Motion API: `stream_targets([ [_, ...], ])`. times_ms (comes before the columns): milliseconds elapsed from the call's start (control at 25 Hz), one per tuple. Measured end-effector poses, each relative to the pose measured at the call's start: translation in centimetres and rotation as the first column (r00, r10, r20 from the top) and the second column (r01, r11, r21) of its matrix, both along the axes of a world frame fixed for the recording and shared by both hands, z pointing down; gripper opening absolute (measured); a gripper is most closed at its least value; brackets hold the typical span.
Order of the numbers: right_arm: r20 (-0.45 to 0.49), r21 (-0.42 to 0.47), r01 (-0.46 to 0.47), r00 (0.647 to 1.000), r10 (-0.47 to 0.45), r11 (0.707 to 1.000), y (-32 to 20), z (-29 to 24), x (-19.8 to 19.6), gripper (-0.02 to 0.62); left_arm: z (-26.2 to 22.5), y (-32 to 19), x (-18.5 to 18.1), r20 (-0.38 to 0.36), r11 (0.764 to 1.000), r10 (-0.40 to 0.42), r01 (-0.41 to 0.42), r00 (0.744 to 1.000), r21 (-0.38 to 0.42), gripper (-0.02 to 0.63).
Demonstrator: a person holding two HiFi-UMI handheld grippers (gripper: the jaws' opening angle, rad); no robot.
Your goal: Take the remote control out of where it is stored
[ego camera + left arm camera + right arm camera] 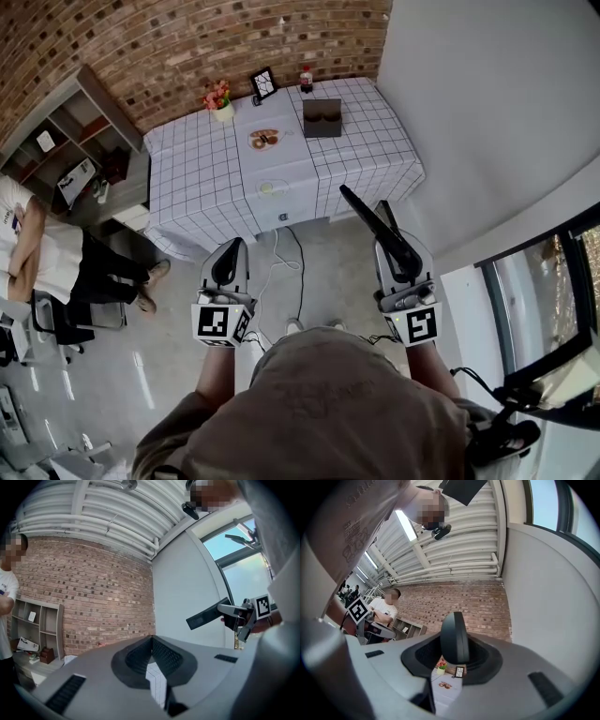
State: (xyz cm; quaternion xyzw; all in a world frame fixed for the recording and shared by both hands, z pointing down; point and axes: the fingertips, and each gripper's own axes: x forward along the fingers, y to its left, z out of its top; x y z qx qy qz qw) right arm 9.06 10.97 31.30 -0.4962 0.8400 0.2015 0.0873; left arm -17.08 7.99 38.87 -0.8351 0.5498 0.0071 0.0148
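The job looks done: the right gripper (403, 264) pinches the remote control (374, 222), well away from the table (375, 141), and the left gripper (228, 265) is pressed together, empty.

A bench (206, 178) under a white checked cloth stands against the brick wall. Along its far edge stand a flower pot (222, 103), a picture frame (263, 83) and a bottle (306, 79). A dark box (322, 117) sits near the bottle, a plate (264, 139) of food mid-bench and a small dish (267, 187) nearer the front. A cable (298, 267) trails over the grey floor (169, 375).
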Motion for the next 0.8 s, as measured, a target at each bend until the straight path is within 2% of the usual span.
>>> stream_targets([
  [400,0.0,-0.001,0.003,1.0,-0.003,1.0,-0.3,0.0,0.3,0.121,0.7,-0.2,0.9,-0.001,1.0,0.011,-0.011,1.0,-0.018,0.012],
  [800,-0.038,-0.002,0.007,0.999,-0.007,1.0,-1.1,0.5,-0.1,0.121,0.8,-0.7,1.3,0.002,1.0,0.018,-0.018,1.0,-0.022,0.012],
])
